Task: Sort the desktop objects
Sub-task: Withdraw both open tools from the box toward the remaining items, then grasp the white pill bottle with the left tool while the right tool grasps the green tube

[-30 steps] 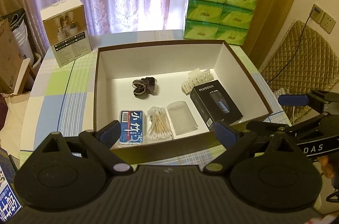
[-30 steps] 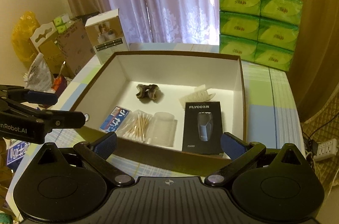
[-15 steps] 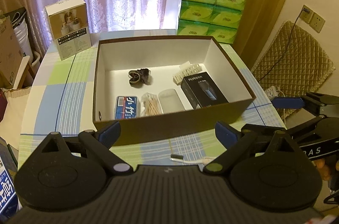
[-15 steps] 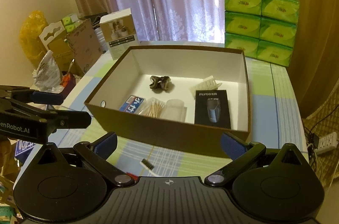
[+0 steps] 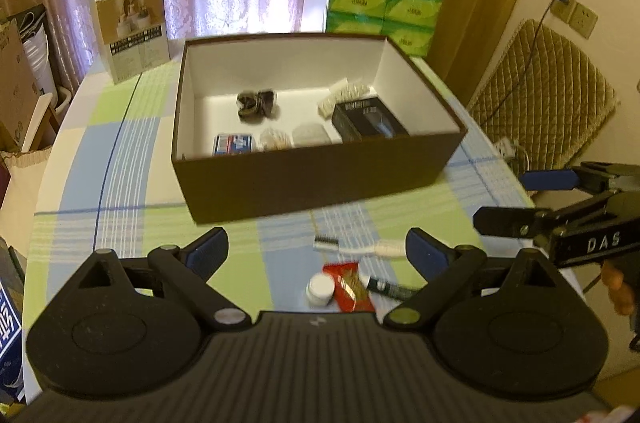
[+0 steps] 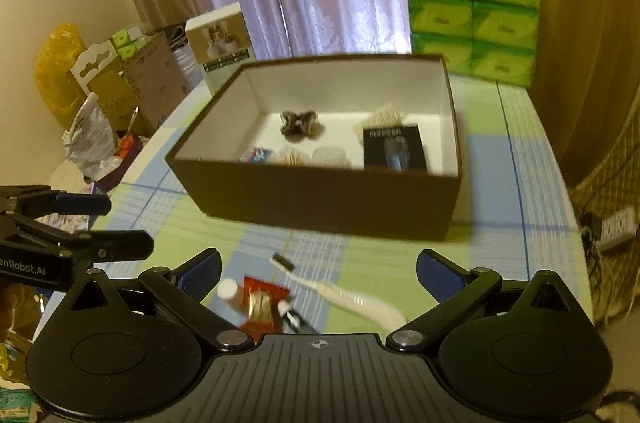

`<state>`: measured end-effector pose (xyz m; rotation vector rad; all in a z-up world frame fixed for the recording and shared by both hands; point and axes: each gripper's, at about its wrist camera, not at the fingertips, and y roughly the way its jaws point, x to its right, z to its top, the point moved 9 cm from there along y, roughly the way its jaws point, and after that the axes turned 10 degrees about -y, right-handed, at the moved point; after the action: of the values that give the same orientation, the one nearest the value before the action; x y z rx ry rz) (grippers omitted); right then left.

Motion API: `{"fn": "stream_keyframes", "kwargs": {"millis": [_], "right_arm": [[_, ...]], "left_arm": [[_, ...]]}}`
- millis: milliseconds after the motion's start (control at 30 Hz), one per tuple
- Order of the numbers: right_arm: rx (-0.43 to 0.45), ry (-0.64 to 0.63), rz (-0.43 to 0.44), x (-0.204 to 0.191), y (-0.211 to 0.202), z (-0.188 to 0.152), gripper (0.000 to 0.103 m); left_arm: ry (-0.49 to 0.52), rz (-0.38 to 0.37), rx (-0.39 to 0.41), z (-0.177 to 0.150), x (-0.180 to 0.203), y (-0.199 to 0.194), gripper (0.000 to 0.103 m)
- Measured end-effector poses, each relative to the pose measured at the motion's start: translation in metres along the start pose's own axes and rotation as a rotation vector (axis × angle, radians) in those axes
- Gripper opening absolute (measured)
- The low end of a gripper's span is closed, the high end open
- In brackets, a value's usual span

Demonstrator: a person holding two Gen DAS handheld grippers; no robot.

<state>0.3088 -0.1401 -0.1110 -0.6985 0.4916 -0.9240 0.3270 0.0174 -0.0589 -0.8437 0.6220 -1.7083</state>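
Left wrist view showed the left hand-held gripper (image 5: 316,251) spread wide, blue pads apart, gripping nothing and hovering above the bench (image 5: 132,223). Right wrist view showed the right hand-held gripper (image 6: 318,273) likewise wide apart and empty. Brown box (image 5: 320,179) with white inside sat mid-bench, holding a black shaver carton (image 5: 370,123), a white comb-like piece (image 5: 344,95), a dark hair tie (image 5: 256,103), a blue packet (image 5: 232,144), cotton swabs (image 5: 274,139) and a clear pouch (image 5: 311,134). Loose on the checked cloth in front of the box, near the pads: a white toothbrush (image 6: 344,293), a red packet (image 6: 262,305), a small white cap (image 5: 320,289) and a dark tube (image 5: 386,287), all blurred. Green tissue packs (image 6: 472,15) stood behind the box.
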Motion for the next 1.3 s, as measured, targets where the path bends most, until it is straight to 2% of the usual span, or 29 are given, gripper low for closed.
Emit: {"fn": "stream_keyframes", "kwargs": {"millis": [333, 433, 600, 833, 867, 933, 967, 1033, 1133, 1233, 1300], "right_arm": [[-0.066, 0.054, 0.007, 0.003, 0.01, -0.045, 0.101], [-0.078, 0.06, 0.018, 0.0, 0.015, -0.054, 0.101], [-0.096, 0.033, 0.018, -0.006, 0.025, -0.066, 0.101], [-0.117, 0.041, 0.009, -0.003, 0.039, -0.079, 0.1], [-0.12, 0.039, 0.009, -0.003, 0.042, -0.081, 0.098], [-0.126, 0.027, 0.017, -0.004, 0.046, -0.084, 0.083], [-0.132, 0.021, 0.02, -0.005, 0.049, -0.086, 0.08], [-0.134, 0.005, 0.03, -0.007, 0.055, -0.089, 0.064], [-0.138, -0.02, 0.045, -0.01, 0.065, -0.092, 0.047], [-0.138, -0.044, 0.064, -0.013, 0.075, -0.093, 0.04], [-0.134, -0.067, 0.069, -0.015, 0.081, -0.093, 0.039]], "left_arm": [[-0.013, 0.006, -0.079, -0.05, -0.016, 0.017, 0.09], [0.014, 0.018, -0.087, -0.06, -0.016, 0.022, 0.089], [0.064, 0.009, -0.092, -0.071, -0.013, 0.031, 0.082], [0.067, 0.004, -0.107, -0.075, -0.02, 0.044, 0.074], [0.067, 0.004, -0.11, -0.076, -0.021, 0.046, 0.074], [0.065, 0.004, -0.116, -0.076, -0.023, 0.049, 0.074], [0.062, 0.005, -0.12, -0.076, -0.024, 0.051, 0.073], [0.057, 0.005, -0.127, -0.076, -0.027, 0.055, 0.073], [0.054, 0.006, -0.134, -0.076, -0.029, 0.059, 0.073], [0.05, 0.006, -0.14, -0.075, -0.033, 0.064, 0.073], [0.046, 0.009, -0.145, -0.076, -0.036, 0.067, 0.073]]}}
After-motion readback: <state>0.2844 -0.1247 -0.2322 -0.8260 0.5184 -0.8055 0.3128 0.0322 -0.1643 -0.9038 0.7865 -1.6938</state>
